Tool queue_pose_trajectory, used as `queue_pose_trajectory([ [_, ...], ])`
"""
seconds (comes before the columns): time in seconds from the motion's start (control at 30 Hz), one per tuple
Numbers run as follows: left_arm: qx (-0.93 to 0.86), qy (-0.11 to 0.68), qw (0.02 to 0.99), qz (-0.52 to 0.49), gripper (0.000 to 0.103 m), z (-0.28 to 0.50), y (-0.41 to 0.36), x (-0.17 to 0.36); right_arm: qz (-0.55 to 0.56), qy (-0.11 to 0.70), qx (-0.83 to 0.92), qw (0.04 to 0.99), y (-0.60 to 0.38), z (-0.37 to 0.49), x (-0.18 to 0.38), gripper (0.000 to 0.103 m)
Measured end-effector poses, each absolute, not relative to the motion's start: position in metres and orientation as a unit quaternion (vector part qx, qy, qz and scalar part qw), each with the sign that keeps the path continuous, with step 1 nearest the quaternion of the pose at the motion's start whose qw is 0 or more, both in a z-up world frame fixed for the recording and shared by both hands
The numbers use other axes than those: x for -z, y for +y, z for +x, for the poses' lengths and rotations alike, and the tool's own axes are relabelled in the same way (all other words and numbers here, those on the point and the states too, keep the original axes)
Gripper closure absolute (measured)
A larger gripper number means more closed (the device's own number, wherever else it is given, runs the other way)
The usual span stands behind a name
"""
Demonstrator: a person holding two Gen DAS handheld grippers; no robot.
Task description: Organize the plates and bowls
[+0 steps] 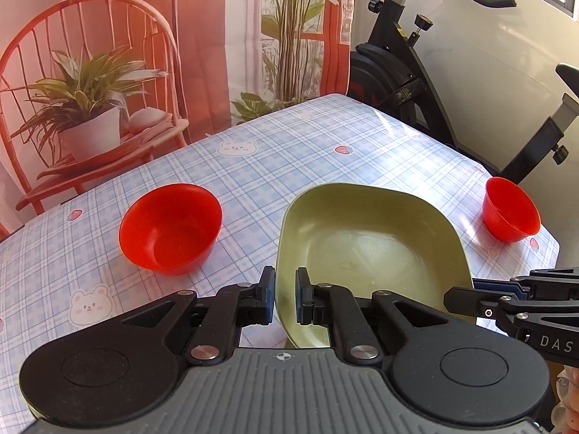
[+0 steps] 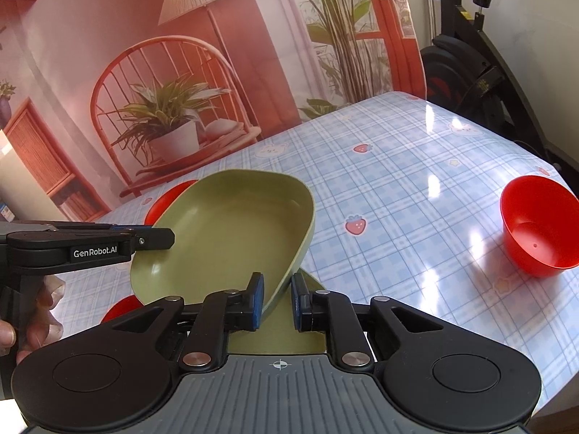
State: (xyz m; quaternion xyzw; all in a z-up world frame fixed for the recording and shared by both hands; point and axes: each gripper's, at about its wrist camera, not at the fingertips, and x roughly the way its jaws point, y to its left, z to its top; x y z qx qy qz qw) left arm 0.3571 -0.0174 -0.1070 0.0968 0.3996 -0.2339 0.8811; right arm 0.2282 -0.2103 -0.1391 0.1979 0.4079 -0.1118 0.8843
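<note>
A square olive-green plate hangs tilted above the checked tablecloth, carried by both grippers. My left gripper is shut on its left rim. My right gripper has the opposite rim of the green plate between its blue pads, which press on it. From the side, the right gripper and the left gripper each appear in the other's view. One red bowl stands left of the plate. Another red bowl sits near the table's right edge.
A green surface shows below the right gripper; I cannot tell whether it is a second plate. A red shape peeks from under the held plate. An exercise bike stands past the table's far right corner. A hand grips the left tool.
</note>
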Motion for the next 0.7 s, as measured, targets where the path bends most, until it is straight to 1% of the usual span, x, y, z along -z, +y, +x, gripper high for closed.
queue_pose_trajectory([
  [0.3,0.23,0.401,0.881,0.103,0.092,0.348,-0.014,0.116,0.211,0.43,0.089,0.873,-0.195,0.206,0.151,0.087],
  [0.7,0.233,0.406,0.875,0.12,0.092,0.345,-0.025,0.132,0.23,0.438,0.094,0.864,-0.202,0.192,0.158,0.087],
])
